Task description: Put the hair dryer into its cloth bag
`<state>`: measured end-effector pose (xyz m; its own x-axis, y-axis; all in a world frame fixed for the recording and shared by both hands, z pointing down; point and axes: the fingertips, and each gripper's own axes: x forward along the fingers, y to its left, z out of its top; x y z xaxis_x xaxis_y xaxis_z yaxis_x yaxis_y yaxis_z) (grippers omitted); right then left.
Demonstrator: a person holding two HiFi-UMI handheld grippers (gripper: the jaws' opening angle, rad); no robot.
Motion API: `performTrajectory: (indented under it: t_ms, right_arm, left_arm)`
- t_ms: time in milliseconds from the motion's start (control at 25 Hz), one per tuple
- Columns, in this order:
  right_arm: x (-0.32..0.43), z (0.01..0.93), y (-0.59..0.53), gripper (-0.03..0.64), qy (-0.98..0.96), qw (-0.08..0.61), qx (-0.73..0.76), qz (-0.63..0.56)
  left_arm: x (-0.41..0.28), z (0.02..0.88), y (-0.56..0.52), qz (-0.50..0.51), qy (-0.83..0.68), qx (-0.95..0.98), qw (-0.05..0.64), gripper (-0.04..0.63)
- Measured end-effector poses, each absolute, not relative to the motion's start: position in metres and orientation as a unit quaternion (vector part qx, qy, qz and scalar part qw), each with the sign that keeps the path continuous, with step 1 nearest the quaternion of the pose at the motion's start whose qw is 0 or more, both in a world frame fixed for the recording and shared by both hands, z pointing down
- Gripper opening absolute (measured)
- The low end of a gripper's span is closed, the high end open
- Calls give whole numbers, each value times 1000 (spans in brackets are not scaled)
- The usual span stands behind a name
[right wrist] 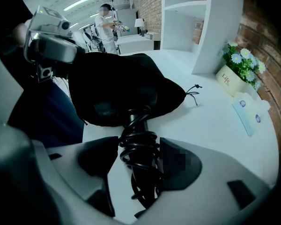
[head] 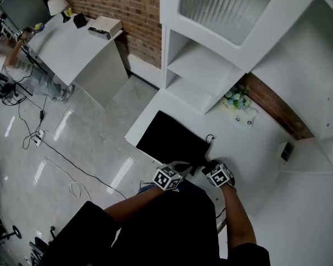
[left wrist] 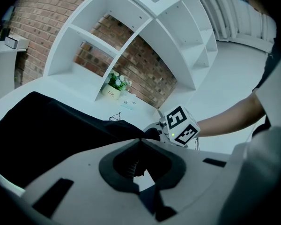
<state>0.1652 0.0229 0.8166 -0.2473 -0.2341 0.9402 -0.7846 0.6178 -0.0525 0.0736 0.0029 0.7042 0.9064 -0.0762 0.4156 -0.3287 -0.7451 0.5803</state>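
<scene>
The black cloth bag (head: 171, 139) lies flat on the white counter (head: 250, 148). My left gripper (left wrist: 141, 142) is shut on the bag's near edge and holds the cloth up a little. My right gripper (right wrist: 138, 156) is shut on the hair dryer's handle (right wrist: 139, 149), which has its black cord coiled round it. The dryer's head is hidden inside the bag's mouth (right wrist: 126, 90). In the head view both grippers, left (head: 180, 168) and right (head: 210, 167), sit close together at the bag's near right corner. The bag's drawstring (right wrist: 194, 90) trails on the counter.
A small pot of flowers (right wrist: 234, 74) and a flat blue-and-white packet (right wrist: 247, 114) stand by the brick wall. White curved shelves (head: 200, 65) rise behind the counter. A person (head: 11, 54) works at a far desk, and cables run over the floor (head: 55, 154).
</scene>
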Motion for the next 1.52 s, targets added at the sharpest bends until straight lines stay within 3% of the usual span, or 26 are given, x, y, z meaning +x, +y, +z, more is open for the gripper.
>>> performTrajectory:
  t_ms: [520, 1520]
  right_arm:
    - [147, 799, 4, 264, -764, 509, 314, 242]
    - [112, 802, -35, 273, -774, 491, 320, 239]
  left_arm:
    - [73, 701, -1, 185, -119, 916, 336, 23]
    - [64, 700, -9, 188, -120, 916, 332, 23]
